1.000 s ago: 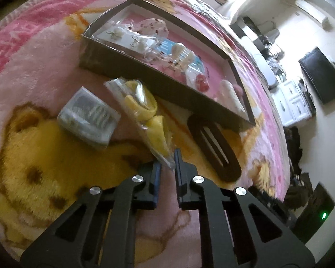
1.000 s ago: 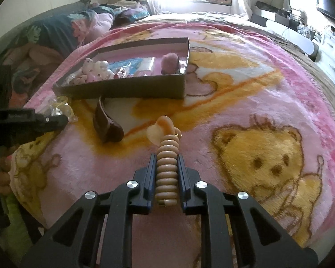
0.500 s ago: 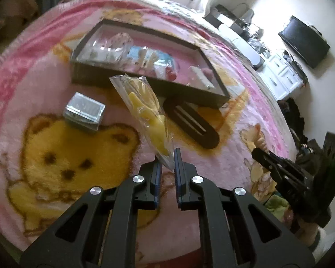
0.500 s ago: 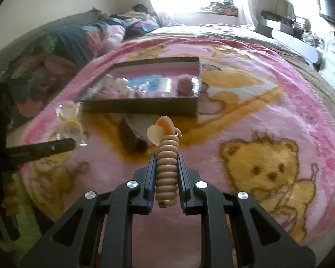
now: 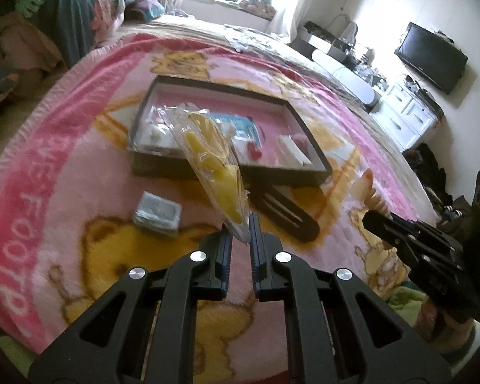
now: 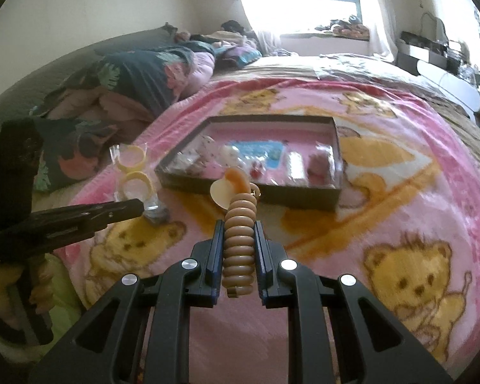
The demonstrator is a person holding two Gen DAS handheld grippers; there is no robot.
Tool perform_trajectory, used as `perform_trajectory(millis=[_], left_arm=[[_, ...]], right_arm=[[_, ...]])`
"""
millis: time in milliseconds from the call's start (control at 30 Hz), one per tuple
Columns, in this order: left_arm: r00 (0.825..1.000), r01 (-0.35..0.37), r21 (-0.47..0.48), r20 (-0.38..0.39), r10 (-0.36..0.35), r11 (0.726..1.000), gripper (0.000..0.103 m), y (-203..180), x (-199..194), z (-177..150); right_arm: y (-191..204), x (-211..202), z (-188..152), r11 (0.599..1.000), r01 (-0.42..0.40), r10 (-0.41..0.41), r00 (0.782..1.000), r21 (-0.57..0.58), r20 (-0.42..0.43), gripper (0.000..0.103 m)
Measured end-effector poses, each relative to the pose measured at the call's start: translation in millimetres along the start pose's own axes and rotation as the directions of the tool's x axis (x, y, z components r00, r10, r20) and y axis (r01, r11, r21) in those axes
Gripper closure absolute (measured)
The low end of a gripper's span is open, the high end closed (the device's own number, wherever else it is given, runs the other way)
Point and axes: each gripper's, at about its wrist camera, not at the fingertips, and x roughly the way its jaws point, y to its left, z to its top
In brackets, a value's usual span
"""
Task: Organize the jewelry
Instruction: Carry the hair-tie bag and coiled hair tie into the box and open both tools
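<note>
Two hand-held grippers hang over a bed spread with a pink bear blanket [image 5: 64, 172], each carrying a piece bound, it seems, for the open tray [image 5: 310, 142] beyond them. The left gripper [image 5: 240, 233] has its jaws pinching the corner of a clear bag of yellow bangles [image 5: 212, 163], so the bag hangs free. The right gripper [image 6: 239, 249] clamps a beige ribbed hair clip [image 6: 239, 224] lengthwise. A dark hair clip [image 5: 286, 214] and a small packet [image 5: 156, 214] lie on the blanket just before the tray.
</note>
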Motion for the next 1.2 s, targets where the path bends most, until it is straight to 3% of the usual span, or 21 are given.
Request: perform_trajectory(millis=[300,633,1200], left_arm=[[0.998,-0.046,0.018,0.042,0.045,0.999,0.099,8,-2,32],[0.998,-0.056,0.02,0.043,0.055,0.998,0.099,7,19,62],[0.996,-0.088,0.028,0.022,0.087,0.996,0.099,9,71,103]], right_arm=[[8,7,38,1.0,-0.024,0.025,0.998,-0.015,0.064,0.086],[-13,23,72,1.0,-0.011,0.011,0.994,0.004,0.109,0.086],[-63,64,96,0.997,0.047,-0.052,0.994,0.056,0.099,0.086]])
